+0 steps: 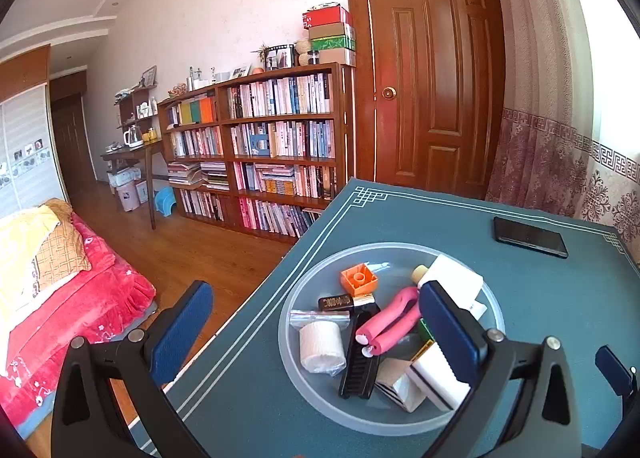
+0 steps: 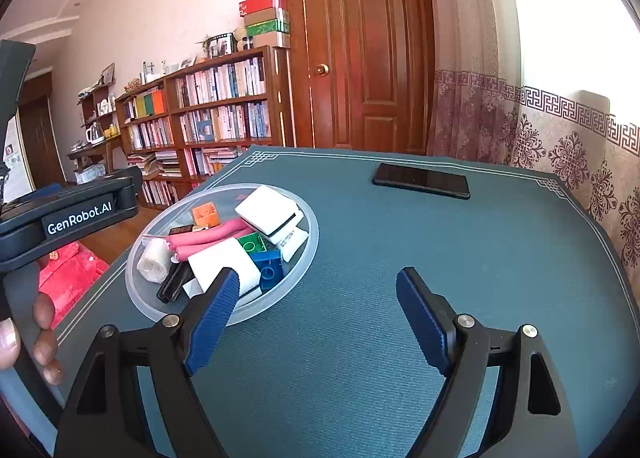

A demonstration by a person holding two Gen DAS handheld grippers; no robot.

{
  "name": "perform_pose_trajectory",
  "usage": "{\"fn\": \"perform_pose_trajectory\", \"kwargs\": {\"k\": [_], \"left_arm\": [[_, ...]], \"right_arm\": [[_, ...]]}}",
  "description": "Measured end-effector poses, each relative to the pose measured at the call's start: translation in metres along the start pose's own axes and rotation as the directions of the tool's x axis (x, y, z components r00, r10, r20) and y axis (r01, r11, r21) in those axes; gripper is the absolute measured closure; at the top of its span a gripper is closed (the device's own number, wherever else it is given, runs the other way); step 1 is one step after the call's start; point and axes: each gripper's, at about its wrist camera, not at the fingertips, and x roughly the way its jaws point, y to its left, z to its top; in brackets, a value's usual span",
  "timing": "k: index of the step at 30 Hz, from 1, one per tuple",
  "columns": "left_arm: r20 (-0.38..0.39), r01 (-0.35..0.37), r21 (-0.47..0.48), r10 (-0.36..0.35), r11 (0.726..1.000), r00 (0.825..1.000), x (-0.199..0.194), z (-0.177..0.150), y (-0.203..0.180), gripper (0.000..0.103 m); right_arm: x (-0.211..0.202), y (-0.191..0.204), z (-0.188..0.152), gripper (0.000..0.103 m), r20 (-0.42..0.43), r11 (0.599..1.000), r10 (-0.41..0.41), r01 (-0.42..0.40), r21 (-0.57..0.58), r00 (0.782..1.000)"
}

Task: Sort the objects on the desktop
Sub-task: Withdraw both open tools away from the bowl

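A clear round tray (image 1: 316, 390) (image 2: 280, 298) on the blue-green desk mat holds a heap of small items. In it lie an orange brick (image 1: 359, 278) (image 2: 206, 215), a pink U-shaped grip (image 1: 394, 320) (image 2: 208, 240), a white tape roll (image 1: 322, 346) (image 2: 154, 261), a black comb (image 1: 360, 358), a white box (image 1: 456, 278) (image 2: 268, 213), and green (image 2: 251, 244) and blue bricks (image 2: 270, 266). My left gripper (image 1: 316, 328) hangs open above the tray's left part, nothing between its pads. My right gripper (image 2: 320, 318) stands open over bare mat just right of the tray.
A black phone (image 1: 530, 237) (image 2: 420, 180) lies flat at the mat's far side. The desk's left edge drops to a wooden floor with a red-covered bed (image 1: 80, 298). Bookshelves (image 1: 276, 145), a door and a curtain stand behind. A hand (image 2: 24, 338) holds the left gripper.
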Motion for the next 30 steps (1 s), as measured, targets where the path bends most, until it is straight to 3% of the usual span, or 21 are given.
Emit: {"fn": "perform_pose_trajectory", "kwargs": {"k": [6, 11, 16, 18, 22, 30], "left_arm": [[-0.024, -0.020, -0.007, 0.020, 1.000, 1.000, -0.015, -0.011, 0.003, 0.000], [-0.030, -0.126, -0.011, 0.126, 0.992, 0.992, -0.023, -0.020, 0.009, 0.000], [-0.052, -0.163, -0.001, 0.163, 0.987, 0.985, -0.022, -0.029, 0.015, 0.000], [-0.057, -0.161, 0.006, 0.161, 0.987, 0.985, -0.022, -0.032, 0.015, 0.000], [-0.086, -0.089, 0.008, 0.089, 0.996, 0.992, -0.020, -0.038, 0.013, 0.000], [-0.125, -0.069, 0.049, 0.075, 0.996, 0.989, -0.011, -0.046, 0.004, 0.000]], "right_arm": [[-0.004, 0.005, -0.006, 0.019, -0.001, 1.000, 0.003, -0.003, -0.023, 1.000], [-0.004, 0.005, -0.011, 0.019, -0.020, 1.000, 0.009, -0.009, -0.022, 1.000], [-0.010, 0.010, -0.013, 0.019, -0.002, 0.999, 0.004, -0.004, -0.047, 1.000], [-0.012, 0.012, -0.013, 0.019, 0.007, 0.999, 0.000, 0.000, -0.054, 1.000], [-0.012, 0.013, -0.012, 0.019, 0.007, 0.998, 0.002, -0.001, -0.058, 1.000], [-0.008, 0.013, -0.013, 0.019, -0.010, 0.999, 0.006, -0.006, -0.053, 1.000]]}}
